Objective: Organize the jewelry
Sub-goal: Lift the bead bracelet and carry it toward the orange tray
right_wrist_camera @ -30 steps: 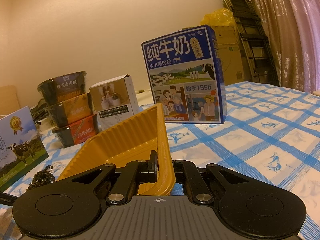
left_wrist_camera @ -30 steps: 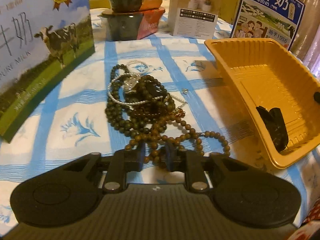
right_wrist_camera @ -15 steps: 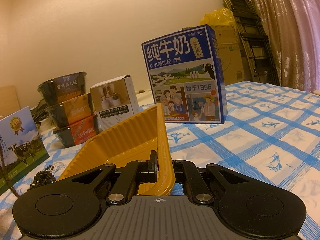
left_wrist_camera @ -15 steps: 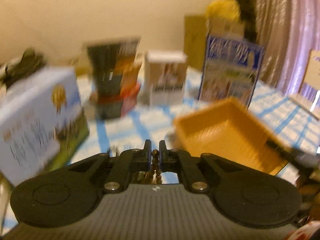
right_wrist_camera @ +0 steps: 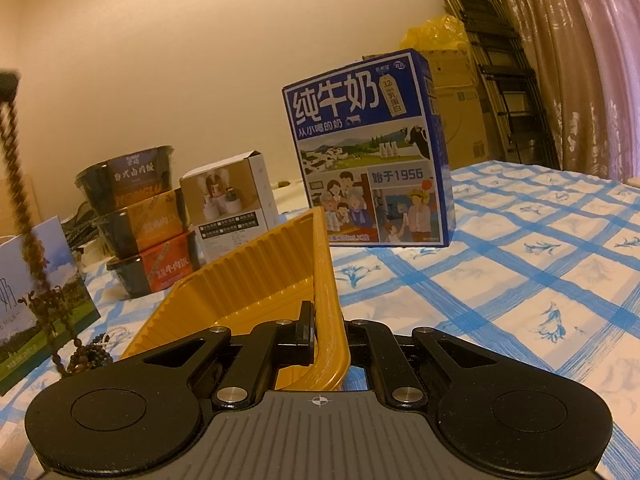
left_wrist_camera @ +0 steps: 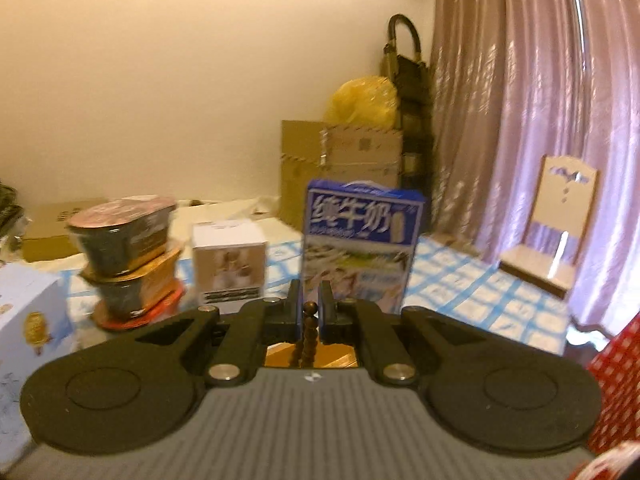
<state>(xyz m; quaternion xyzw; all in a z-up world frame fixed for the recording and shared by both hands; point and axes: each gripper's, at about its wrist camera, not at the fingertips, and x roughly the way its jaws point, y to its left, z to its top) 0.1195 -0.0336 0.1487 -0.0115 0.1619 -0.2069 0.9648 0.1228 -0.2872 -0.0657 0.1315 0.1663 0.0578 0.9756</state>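
Observation:
My left gripper [left_wrist_camera: 310, 308] is shut on a brown bead necklace [left_wrist_camera: 309, 330] and holds it high above the table. In the right wrist view the necklace [right_wrist_camera: 24, 208] hangs as a long strand at the far left, its lower end near the jewelry pile [right_wrist_camera: 90, 354] on the tablecloth. My right gripper [right_wrist_camera: 329, 328] is shut on the near rim of the yellow tray [right_wrist_camera: 256, 272]. A patch of the tray [left_wrist_camera: 280, 356] shows below the left gripper's fingers.
A blue milk carton [right_wrist_camera: 368, 160] stands behind the tray. A small white box [right_wrist_camera: 230, 208] and stacked food bowls [right_wrist_camera: 140, 216] stand to its left. A green-and-white milk box [right_wrist_camera: 36, 300] is at the far left. A blue-checked tablecloth [right_wrist_camera: 520, 272] covers the table.
My left gripper shut on the brown bead necklace in the pile and lifted it high, so its view now faces the room. My right gripper has held still on the tray rim.

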